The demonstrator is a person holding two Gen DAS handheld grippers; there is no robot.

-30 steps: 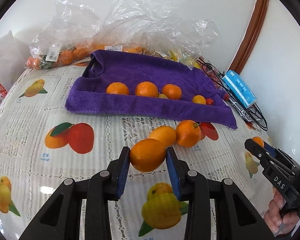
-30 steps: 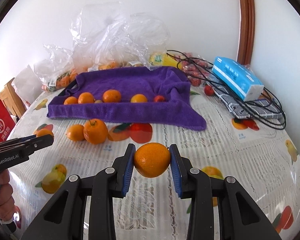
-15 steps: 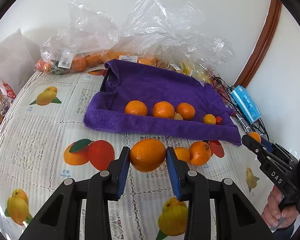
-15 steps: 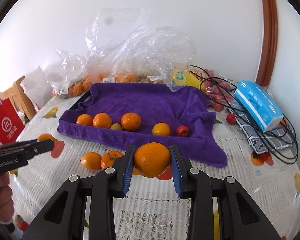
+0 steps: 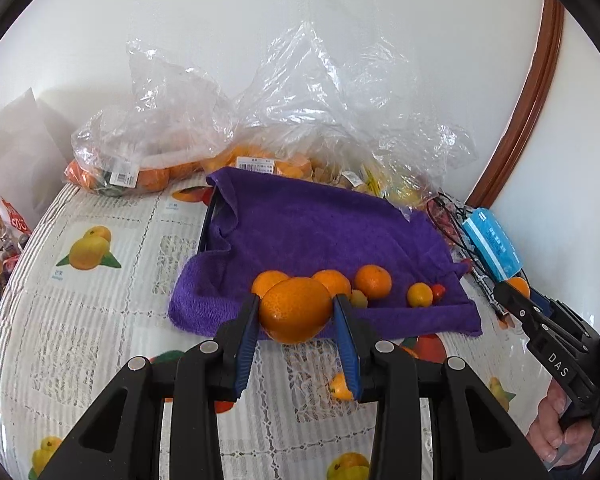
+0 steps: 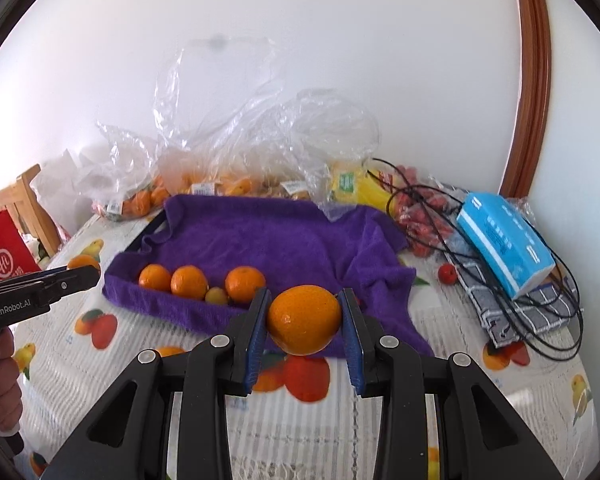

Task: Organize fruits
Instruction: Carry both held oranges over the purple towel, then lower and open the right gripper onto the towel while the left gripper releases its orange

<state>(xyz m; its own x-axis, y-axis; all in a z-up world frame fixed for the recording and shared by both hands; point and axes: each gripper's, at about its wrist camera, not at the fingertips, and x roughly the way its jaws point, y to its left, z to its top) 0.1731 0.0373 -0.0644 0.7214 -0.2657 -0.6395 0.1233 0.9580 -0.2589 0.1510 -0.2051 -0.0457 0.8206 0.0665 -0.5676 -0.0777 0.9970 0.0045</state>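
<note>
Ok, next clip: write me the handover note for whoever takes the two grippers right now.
Left gripper: shut on an orange, off the table, in front of the purple towel.
Right gripper: shut on another orange, also lifted.
Done: on the towel's front edge lie three oranges, a small yellow-green fruit, a small orange fruit and a small red one.
Left: probably set both held oranges on the towel, then collect the loose orange on the tablecloth and the red fruit by the cables.

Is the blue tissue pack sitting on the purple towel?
No, the blue tissue pack sits on a striped cloth and black cables, off to the side of the purple towel.
</note>
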